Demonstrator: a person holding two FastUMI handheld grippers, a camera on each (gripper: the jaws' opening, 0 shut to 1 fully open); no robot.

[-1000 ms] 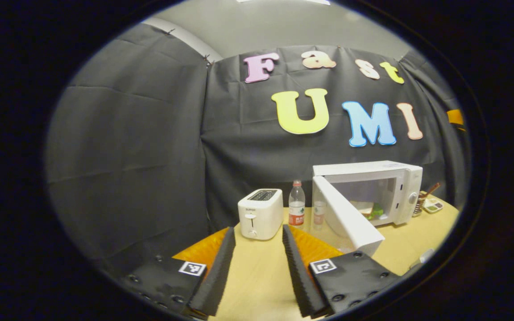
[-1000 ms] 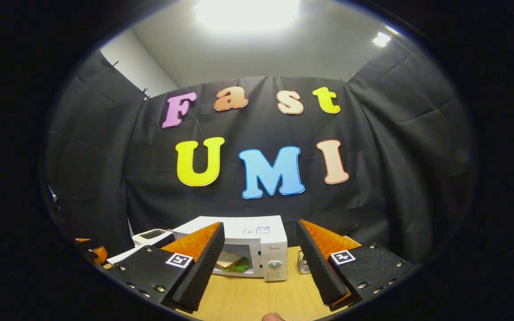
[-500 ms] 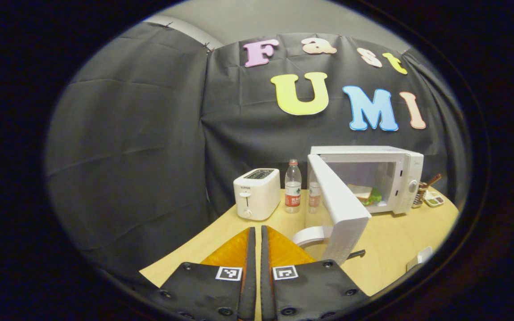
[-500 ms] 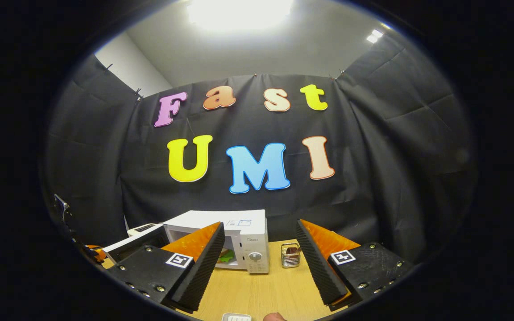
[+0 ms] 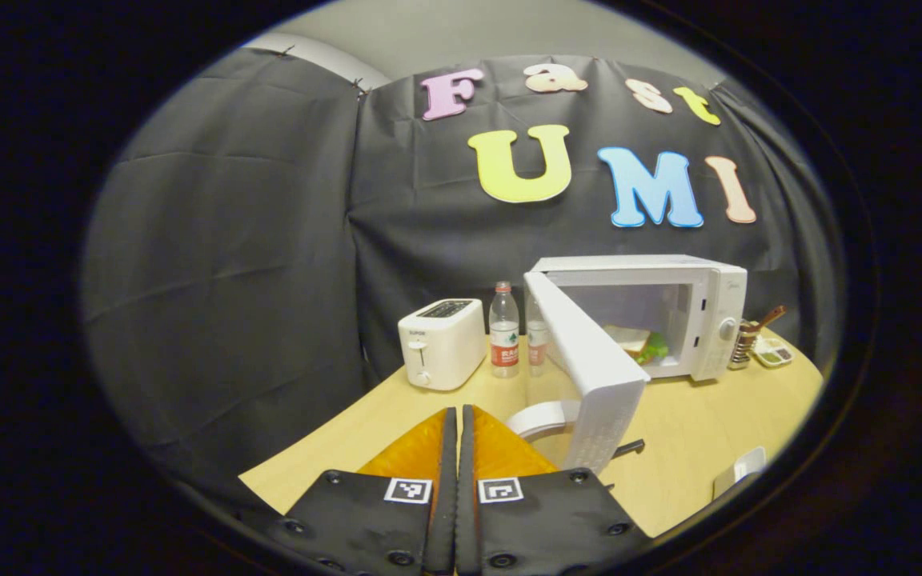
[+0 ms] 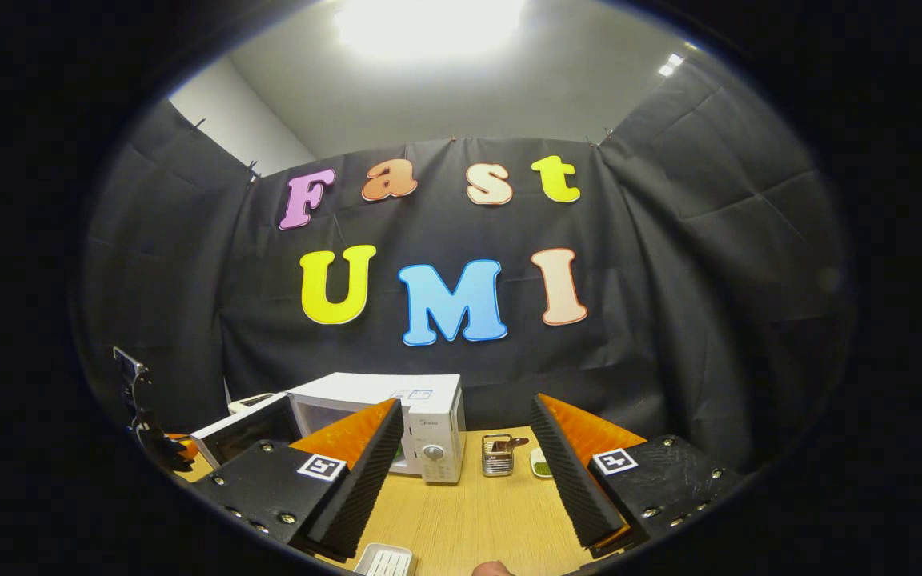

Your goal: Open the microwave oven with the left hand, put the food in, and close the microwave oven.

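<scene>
Now, left gripper (image 5: 456,448): you are holding it low over the near edge of the table (image 5: 693,424), fingers pressed together on nothing.
Right gripper (image 6: 465,472): you are holding it spread wide and empty, back from the microwave oven (image 6: 397,420).
Door (image 5: 589,364): it is standing swung out toward you, its free edge just ahead and to the right of the left gripper.
Food (image 5: 635,342): the sandwich is lying inside the cavity, so closing looks like the step in hand.
Approach: you are best placed to bring the closed fingers to the door's outer face near its free edge, not the hinge side.
Push: you are wanting a steady sweep toward the oven's front until it latches.
Clearance: the bottle (image 5: 502,330) and the toaster (image 5: 441,343) are standing at the far left edge, behind the door's swing.
</scene>
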